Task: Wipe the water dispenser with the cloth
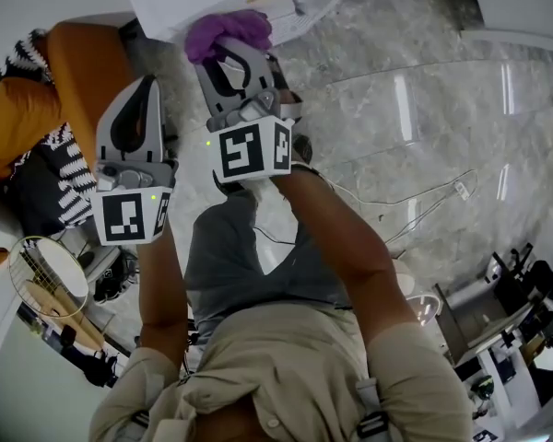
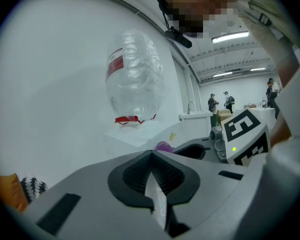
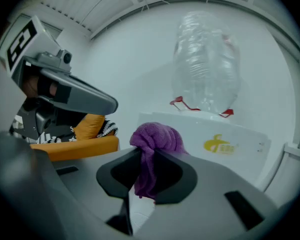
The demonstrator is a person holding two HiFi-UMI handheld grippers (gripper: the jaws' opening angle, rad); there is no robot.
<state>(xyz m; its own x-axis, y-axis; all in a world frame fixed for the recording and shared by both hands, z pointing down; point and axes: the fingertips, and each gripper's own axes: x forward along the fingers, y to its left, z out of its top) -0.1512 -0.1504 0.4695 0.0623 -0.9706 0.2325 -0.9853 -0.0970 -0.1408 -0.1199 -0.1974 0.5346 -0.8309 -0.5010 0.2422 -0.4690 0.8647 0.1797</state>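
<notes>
My right gripper is clenched on the purple cloth. A bunched wad of it stands proud beyond the jaw tips and a tail hangs back between the pads. The water dispenser stands straight ahead of that wad, with its white body and yellow logo just past the cloth and the upturned clear bottle above. I cannot tell from here whether the cloth touches the panel, though in the head view the wad sits right at the edge of the white top. My left gripper is closed on nothing. It is off to the left of the working tool and a little behind it, pointing toward the same machine. As I read it, the step in hand is bringing the cloth onto the surface and starting the stroke. To do it well I'd lead with the wad, not the jaw tips, so only fabric meets the plastic. I'd press lightly and sweep in long overlapping passes across the top and down the front. The grip needs to be firm, since the wad could drag out of the pads. I'd steer clear of the bottle's neck and leave the idle tool out of the path.
</notes>
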